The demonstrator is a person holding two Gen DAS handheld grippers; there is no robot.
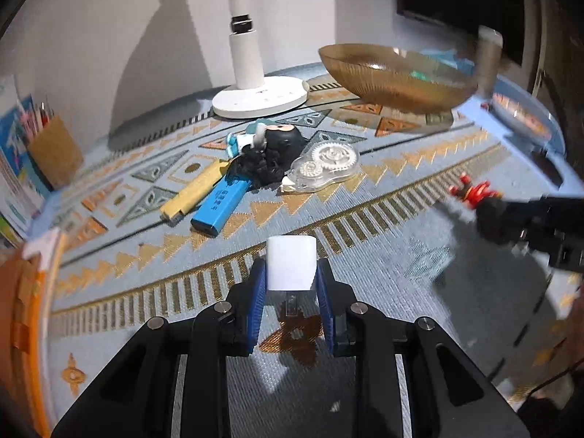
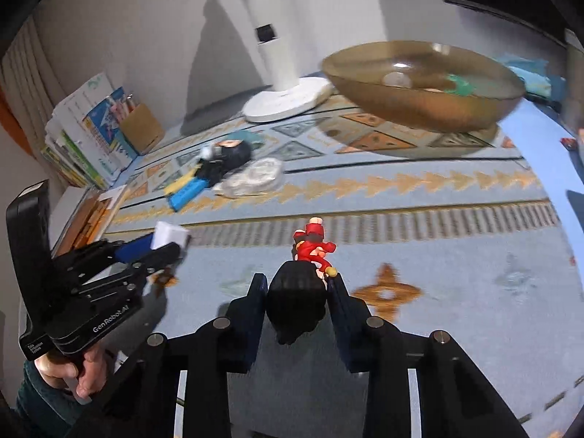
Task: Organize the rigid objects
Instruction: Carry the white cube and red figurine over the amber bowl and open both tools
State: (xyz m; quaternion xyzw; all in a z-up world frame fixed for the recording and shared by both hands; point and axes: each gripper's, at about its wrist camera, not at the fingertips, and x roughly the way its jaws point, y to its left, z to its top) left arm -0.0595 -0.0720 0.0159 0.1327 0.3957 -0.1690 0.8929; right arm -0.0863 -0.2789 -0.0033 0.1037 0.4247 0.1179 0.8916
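Left tongs (image 1: 291, 279) pinching white block (image 1: 291, 262) between blue pads, above desk (image 1: 365, 255). Right tongs (image 2: 296, 288) clamped on black base of red figurine (image 2: 313, 246); figurine projecting beyond tips. Bowl (image 2: 419, 84) well beyond.

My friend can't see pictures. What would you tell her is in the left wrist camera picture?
The left tongs are shut on a small white block above a patterned blue tablecloth. Behind lie a blue lighter, a yellow lighter and a clear tape dispenser, with a white lamp base and an amber glass bowl farther back. At right, the other tongs hold a red figurine.
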